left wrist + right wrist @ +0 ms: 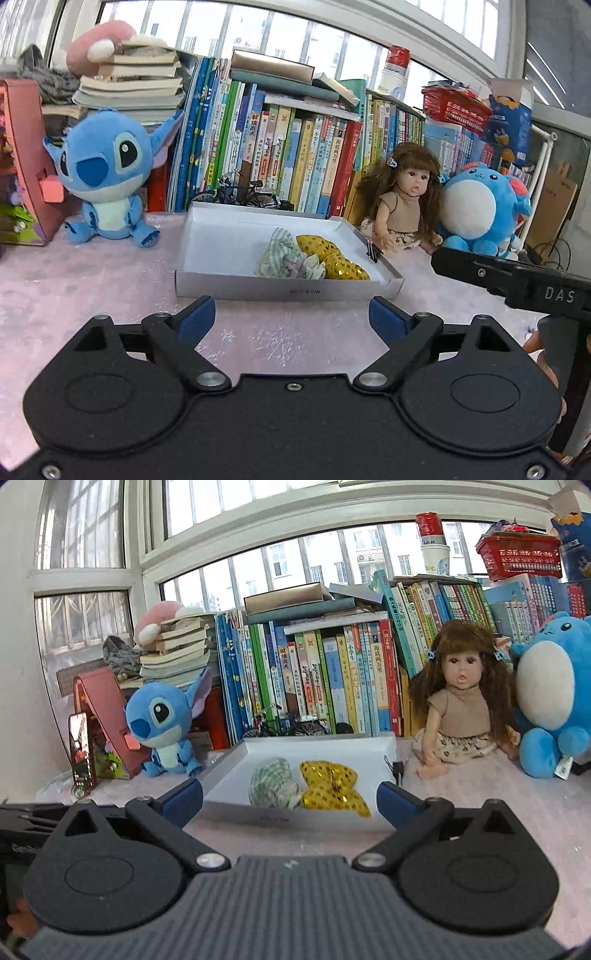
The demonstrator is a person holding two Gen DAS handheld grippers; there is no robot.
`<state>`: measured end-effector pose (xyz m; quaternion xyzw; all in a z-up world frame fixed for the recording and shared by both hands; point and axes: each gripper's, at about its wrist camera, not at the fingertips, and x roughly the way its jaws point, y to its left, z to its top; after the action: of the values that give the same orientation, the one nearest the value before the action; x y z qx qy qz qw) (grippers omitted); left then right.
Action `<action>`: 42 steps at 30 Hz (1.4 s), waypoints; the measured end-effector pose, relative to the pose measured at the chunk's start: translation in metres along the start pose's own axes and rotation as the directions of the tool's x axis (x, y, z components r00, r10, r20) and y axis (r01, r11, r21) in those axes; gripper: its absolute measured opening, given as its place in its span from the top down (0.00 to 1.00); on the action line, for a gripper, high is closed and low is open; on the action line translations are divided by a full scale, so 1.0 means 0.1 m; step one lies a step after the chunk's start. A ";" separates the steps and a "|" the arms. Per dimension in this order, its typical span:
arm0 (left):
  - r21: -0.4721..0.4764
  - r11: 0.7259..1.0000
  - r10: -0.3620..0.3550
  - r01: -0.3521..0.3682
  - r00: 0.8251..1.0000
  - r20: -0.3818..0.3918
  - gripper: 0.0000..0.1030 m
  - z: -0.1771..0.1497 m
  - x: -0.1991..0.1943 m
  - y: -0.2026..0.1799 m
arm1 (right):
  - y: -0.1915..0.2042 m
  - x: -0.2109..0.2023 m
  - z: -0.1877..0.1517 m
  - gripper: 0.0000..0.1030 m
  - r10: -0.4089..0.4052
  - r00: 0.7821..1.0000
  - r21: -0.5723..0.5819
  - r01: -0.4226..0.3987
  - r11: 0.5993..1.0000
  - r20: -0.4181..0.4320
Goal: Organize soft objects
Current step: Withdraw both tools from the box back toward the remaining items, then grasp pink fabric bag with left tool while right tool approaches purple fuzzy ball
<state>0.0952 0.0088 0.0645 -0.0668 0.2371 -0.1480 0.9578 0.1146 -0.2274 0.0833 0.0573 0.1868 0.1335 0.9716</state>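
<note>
Both bows (334,258) half-hidden behind tray wall (284,291).

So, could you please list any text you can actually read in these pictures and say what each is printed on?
"DAS": white letters on the black body of the right gripper.
White tray, front wall: a short dark print, too blurred to read.
Book spines: titles too small to read.
Red-and-white can: lettering unreadable.

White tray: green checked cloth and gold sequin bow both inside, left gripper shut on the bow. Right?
Not quite. The left gripper is open and empty, short of the white tray. The green checked cloth and gold sequin bow do lie inside, as the left wrist view shows.
</note>
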 end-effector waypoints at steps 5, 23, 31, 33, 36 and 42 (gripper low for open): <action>0.051 0.998 0.018 -0.021 0.999 0.047 0.05 -0.15 -0.16 -0.03 | 0.02 -0.12 -0.15 0.00 -0.025 1.000 -0.026 0.025 0.999 0.011; 0.036 0.998 0.054 -0.056 0.998 0.044 0.04 -0.41 -0.34 0.11 | 0.11 -0.35 -0.52 0.00 -0.079 0.996 -0.082 0.081 0.993 0.031; 0.049 0.996 0.070 -0.073 0.995 0.064 0.01 -0.50 -0.43 0.16 | 0.15 -0.41 -0.59 0.00 -0.071 0.997 -0.087 0.073 0.994 0.029; 0.045 0.996 0.076 -0.079 0.995 0.067 0.00 -0.52 -0.44 0.18 | 0.15 -0.44 -0.60 0.00 -0.071 0.996 -0.075 0.074 0.994 0.048; 0.033 0.996 0.080 -0.082 0.995 0.067 0.00 -0.55 -0.46 0.22 | 0.14 -0.47 -0.62 0.00 -0.065 0.996 -0.062 0.069 0.996 0.061; 0.018 0.995 0.097 -0.099 0.993 0.066 0.00 -0.61 -0.46 0.29 | 0.15 -0.48 -0.68 0.00 -0.062 0.997 -0.066 0.065 0.996 0.040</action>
<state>0.0348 0.0472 0.0256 -0.0499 0.2073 -0.1009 0.9718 0.0423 -0.2227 0.0393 0.0212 0.1656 0.1078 0.9801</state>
